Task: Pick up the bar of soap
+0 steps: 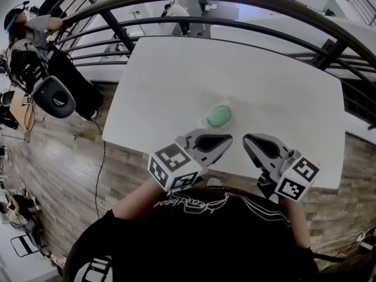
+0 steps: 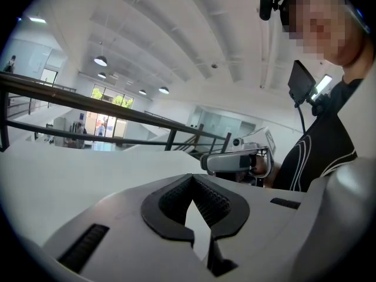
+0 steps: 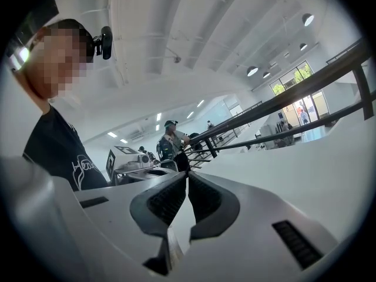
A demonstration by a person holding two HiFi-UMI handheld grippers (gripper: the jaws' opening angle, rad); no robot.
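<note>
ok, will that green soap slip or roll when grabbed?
The soap looks rounded and smooth, so it may squirt out under a squeeze. It lies flat on the table, so it probably won't roll; a push would likely slide it across the smooth top. It looks solid, so it's likely rigid.

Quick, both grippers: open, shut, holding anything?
Left gripper: shut, nothing between its jaws.
Right gripper: shut, nothing between its jaws.
</note>
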